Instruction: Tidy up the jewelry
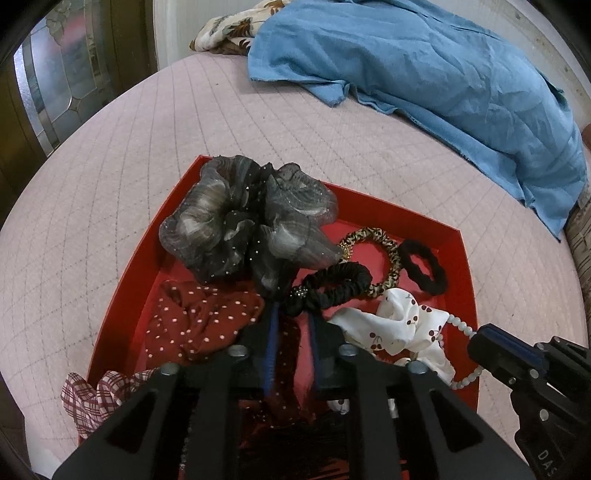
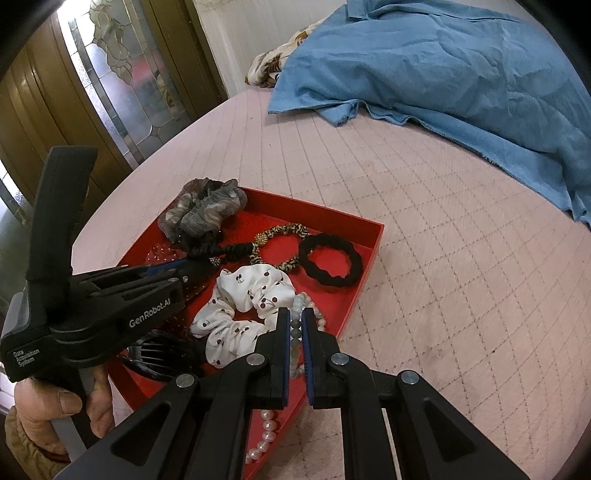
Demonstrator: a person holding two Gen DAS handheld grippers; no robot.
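Note:
A red tray (image 1: 463, 266) (image 2: 364, 258) on the pink bed holds hair ties and beads. My left gripper (image 1: 293, 314) (image 2: 192, 267) is shut on a black satin scrunchie (image 1: 334, 286) (image 2: 210, 251) above a red dotted scrunchie (image 1: 199, 319). A grey sheer scrunchie (image 1: 243, 221) (image 2: 205, 212), a leopard tie (image 1: 384, 258) (image 2: 280, 245), a black tie (image 1: 423, 266) (image 2: 330, 260) and a white cherry scrunchie (image 1: 395, 326) (image 2: 243, 304) lie in the tray. My right gripper (image 2: 294, 319) (image 1: 480, 338) is shut on a pale bead bracelet (image 2: 295, 328). Pearl beads (image 2: 266, 434) (image 1: 461, 325) trail below.
A blue cloth (image 1: 443, 81) (image 2: 461, 74) and a floral cloth (image 1: 229, 33) lie at the far side of the pink quilted bed (image 1: 147, 147). A plaid scrunchie (image 1: 92, 398) hangs over the tray's near left edge. A black claw clip (image 2: 162, 356) sits in the tray. A glass door (image 2: 110, 74) stands left.

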